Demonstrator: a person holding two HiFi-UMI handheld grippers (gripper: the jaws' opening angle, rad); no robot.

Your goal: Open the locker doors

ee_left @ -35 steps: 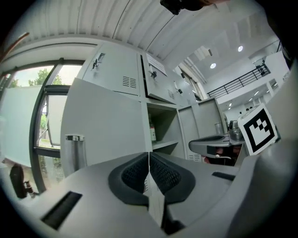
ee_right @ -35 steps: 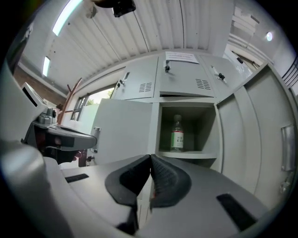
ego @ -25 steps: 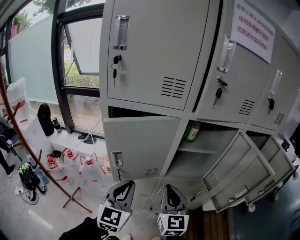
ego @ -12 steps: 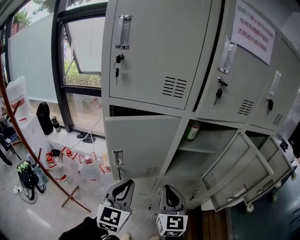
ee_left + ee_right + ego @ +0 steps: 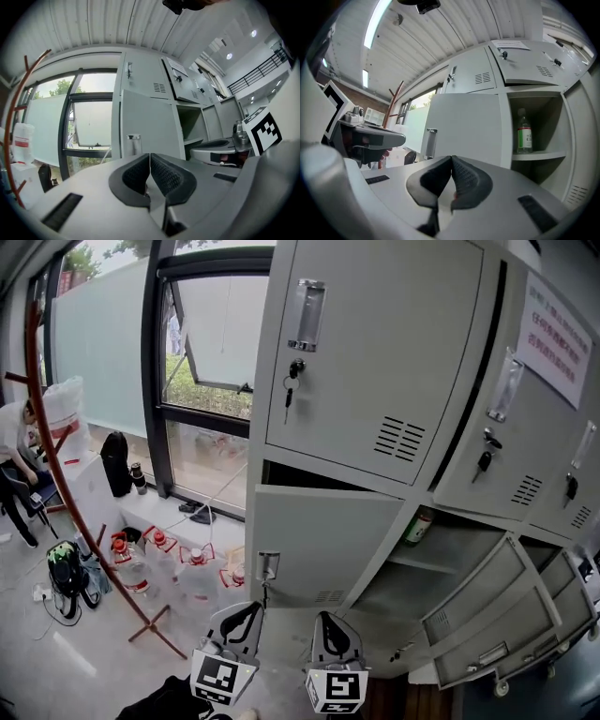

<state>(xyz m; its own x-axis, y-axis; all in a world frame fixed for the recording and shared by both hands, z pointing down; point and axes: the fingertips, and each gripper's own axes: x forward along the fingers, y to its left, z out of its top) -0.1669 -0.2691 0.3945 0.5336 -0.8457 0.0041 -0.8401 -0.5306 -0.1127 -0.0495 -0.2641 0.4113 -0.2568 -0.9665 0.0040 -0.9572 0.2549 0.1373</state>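
Held left gripper and right gripper closed, empty, near and low before the ajar middle door. Seemingly between doors; next probably called for parted jaws at the shut upper door, far above.

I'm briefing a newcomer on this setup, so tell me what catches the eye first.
The grey locker bank fills the head view, its middle-row door ajar beside an open compartment holding a green-labelled bottle, with more doors hanging open at lower right. The left gripper and right gripper sit at the bottom edge, both shut and empty. Red-capped jugs stand on the floor by the window.
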